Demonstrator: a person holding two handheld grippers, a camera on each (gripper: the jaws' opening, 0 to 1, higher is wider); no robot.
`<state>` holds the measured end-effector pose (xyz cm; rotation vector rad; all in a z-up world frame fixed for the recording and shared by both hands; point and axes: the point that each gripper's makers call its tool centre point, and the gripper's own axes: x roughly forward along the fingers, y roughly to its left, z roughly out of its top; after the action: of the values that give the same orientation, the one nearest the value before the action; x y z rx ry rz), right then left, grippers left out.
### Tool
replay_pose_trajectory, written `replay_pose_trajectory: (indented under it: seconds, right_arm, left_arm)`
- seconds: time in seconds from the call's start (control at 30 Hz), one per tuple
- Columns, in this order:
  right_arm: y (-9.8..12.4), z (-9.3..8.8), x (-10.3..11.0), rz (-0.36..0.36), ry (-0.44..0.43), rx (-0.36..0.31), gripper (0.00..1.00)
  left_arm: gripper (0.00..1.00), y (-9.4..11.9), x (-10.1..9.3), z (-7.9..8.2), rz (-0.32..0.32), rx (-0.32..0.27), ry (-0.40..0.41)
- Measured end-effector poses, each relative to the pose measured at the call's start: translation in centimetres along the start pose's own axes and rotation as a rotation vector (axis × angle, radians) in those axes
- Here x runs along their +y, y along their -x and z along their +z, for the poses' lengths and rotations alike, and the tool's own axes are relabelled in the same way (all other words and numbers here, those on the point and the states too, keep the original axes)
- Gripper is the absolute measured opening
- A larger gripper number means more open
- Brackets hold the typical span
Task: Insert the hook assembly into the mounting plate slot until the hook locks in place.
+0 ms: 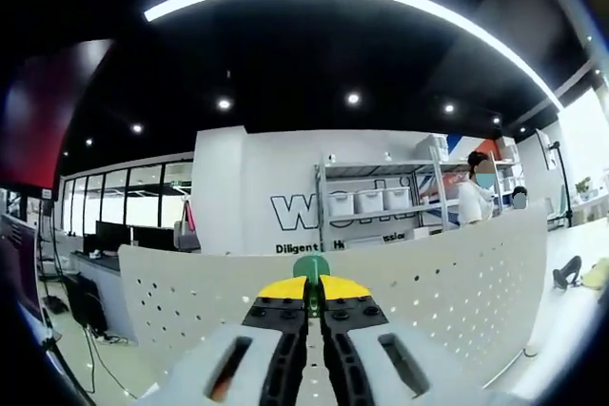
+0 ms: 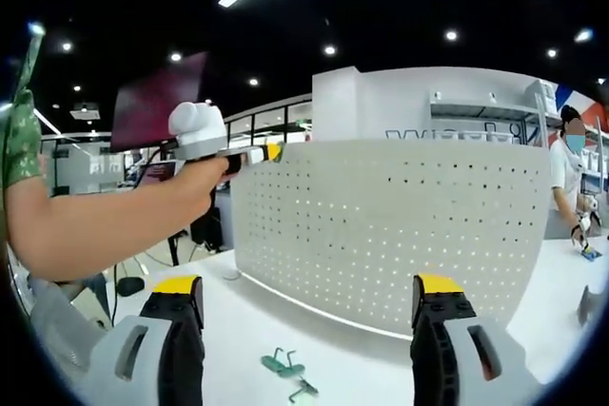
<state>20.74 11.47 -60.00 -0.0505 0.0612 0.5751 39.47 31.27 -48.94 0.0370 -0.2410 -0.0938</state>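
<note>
Left claw (image 1: pixel 312 306) clenched on a green hook (image 1: pixel 311 268), poised at the top edge of the white pegboard (image 2: pixel 400 225). Right claw (image 2: pixel 309 306) released, wide. Another green hook (image 2: pixel 285 365) lying on the counter (image 2: pixel 247 349) at six o'clock. Best to line up squarely before pressing in.

the left gripper (image 1: pixel 311 299) has pale grey moulded finger bodies, each with a dark slanted oblong slot, and black inner jaw blocks dotted with small round screw heads. its tips are capped in bright yellow. in the right gripper view the right gripper (image 2: pixel 307 303) shows the same build: two grey bodies with oblong slots, black jaw blocks and yellow caps on top. the left gripper as seen from there (image 2: pixel 271 151) has a rounded white housing, a black and white bar and a yellow tip. the person's forearm (image 2: pixel 105 216) is bare, with a green patterned sleeve (image 2: pixel 21 135) at the upper arm.
</note>
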Motion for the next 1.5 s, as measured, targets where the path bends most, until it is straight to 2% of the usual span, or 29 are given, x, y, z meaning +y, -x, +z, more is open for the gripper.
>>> replay_pose_trajectory:
  seconds: [0.9,1.5]
  right_arm:
    - [0.0,-0.6,-0.4,-0.002,-0.008,0.014,0.89]
    - [0.1,-0.7,-0.6,-0.006,-0.010,0.013,0.88]
  left_arm:
    - [0.03,-1.6,0.6,-1.7,0.009,0.047,-0.026]
    - [0.03,-1.6,0.6,-2.0,0.011,0.057,-0.036]
